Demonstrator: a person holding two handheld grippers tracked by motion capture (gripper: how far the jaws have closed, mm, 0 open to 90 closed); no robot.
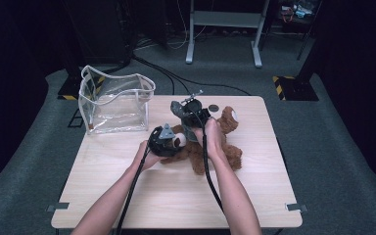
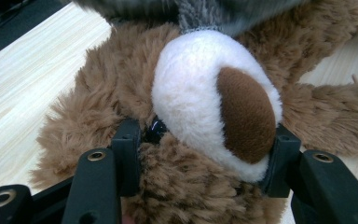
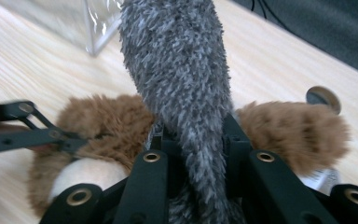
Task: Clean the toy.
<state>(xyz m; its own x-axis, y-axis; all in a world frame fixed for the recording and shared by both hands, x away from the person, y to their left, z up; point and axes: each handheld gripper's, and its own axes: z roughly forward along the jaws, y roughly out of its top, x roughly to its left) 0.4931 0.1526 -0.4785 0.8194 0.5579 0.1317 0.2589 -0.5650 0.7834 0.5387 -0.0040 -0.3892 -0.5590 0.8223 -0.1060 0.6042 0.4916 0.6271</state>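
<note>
The left gripper (image 2: pixel 200 158) pinches the teddy bear's (image 1: pixel 215 147) head mid-table; the right gripper (image 3: pixel 193 144) clamps its grey scarf (image 3: pixel 179 79). Pulling harder could slip the plush from the left pads or drag the bear toward the far clear bag (image 1: pixel 115 103).

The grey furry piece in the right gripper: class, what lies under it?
Under the grey furry piece, clamped by the right gripper, lies the brown teddy bear on the wooden table. The bear's middle is covered by the fur, so it cannot be seen.
</note>
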